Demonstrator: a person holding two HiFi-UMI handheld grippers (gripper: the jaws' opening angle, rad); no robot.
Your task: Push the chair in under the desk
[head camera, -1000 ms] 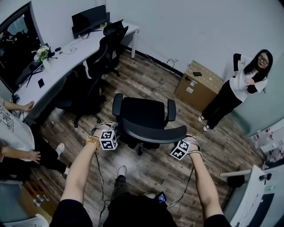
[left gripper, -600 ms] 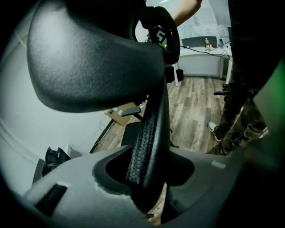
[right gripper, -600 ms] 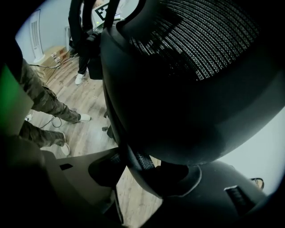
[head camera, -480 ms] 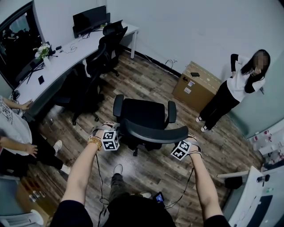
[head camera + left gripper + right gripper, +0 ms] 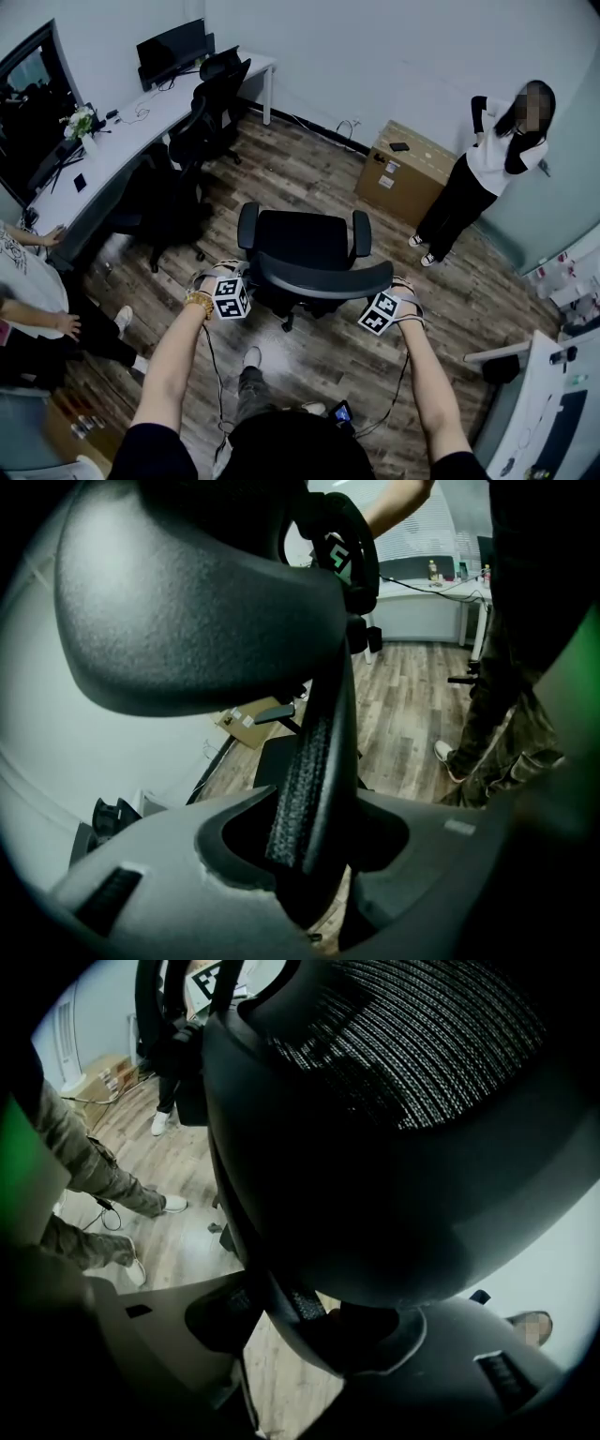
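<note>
A black office chair (image 5: pixel 300 239) stands on the wood floor in front of me, its seat facing away. My left gripper (image 5: pixel 247 279) is shut on the left end of its curved backrest (image 5: pixel 323 278). My right gripper (image 5: pixel 394 286) is shut on the right end. In the left gripper view the backrest's edge (image 5: pixel 314 752) runs down between the jaws of the left gripper (image 5: pixel 314 855). The right gripper view shows the mesh backrest (image 5: pixel 403 1129) filling the frame, with its rim pinched in the right gripper (image 5: pixel 309 1321). The long white desk (image 5: pixel 141 112) lies far left.
Two other black chairs (image 5: pixel 211 103) (image 5: pixel 169 202) stand along the desk, which carries a monitor (image 5: pixel 169 47). A cardboard box (image 5: pixel 403 173) sits by the far wall beside a standing person (image 5: pixel 487 159). Another person (image 5: pixel 28 300) sits at the left. A second desk (image 5: pixel 544 412) is at lower right.
Both grippers keep their hold on the backrest. In the head view the desk, box and standing person have slid slightly left and up around the chair.
</note>
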